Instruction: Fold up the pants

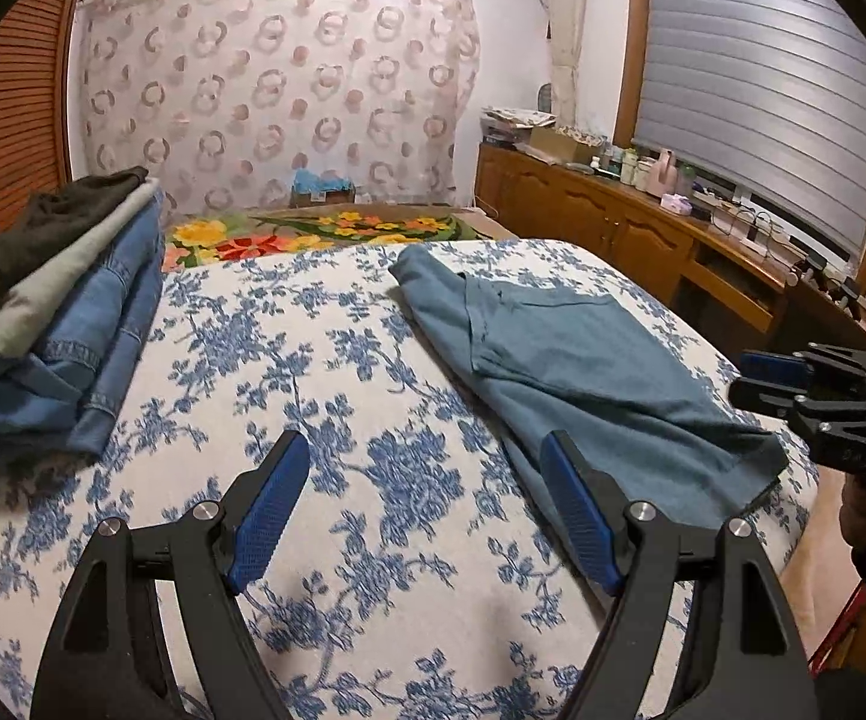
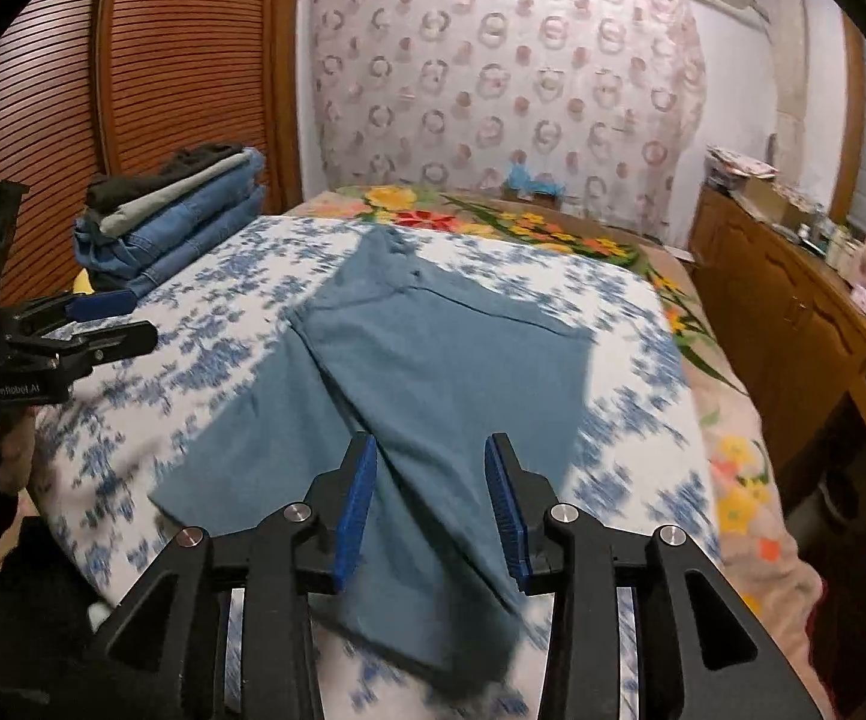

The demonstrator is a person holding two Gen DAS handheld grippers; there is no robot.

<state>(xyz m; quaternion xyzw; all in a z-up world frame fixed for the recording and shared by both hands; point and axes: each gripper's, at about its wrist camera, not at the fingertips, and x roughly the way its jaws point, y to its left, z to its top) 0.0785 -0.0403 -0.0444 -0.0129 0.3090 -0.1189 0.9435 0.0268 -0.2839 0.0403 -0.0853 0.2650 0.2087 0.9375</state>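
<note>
The teal pants (image 2: 433,372) lie spread on the blue-flowered sheet (image 2: 631,312), legs toward me, waist at the far end. In the left wrist view the pants (image 1: 583,354) lie to the right. My left gripper (image 1: 427,474) is open and empty, low over the bare sheet (image 1: 313,360), its right finger (image 1: 577,510) at the pants' near edge. My right gripper (image 2: 430,480) is open and empty, just above the near legs. The left gripper shows in the right wrist view (image 2: 103,318), and the right gripper shows in the left wrist view (image 1: 757,378).
A stack of folded clothes (image 1: 55,312), jeans under grey and black pieces, sits at the bed's far left, also seen in the right wrist view (image 2: 175,222). A flowered blanket (image 2: 493,216) lies beyond. A wooden cabinet (image 2: 793,324) with clutter runs along the right.
</note>
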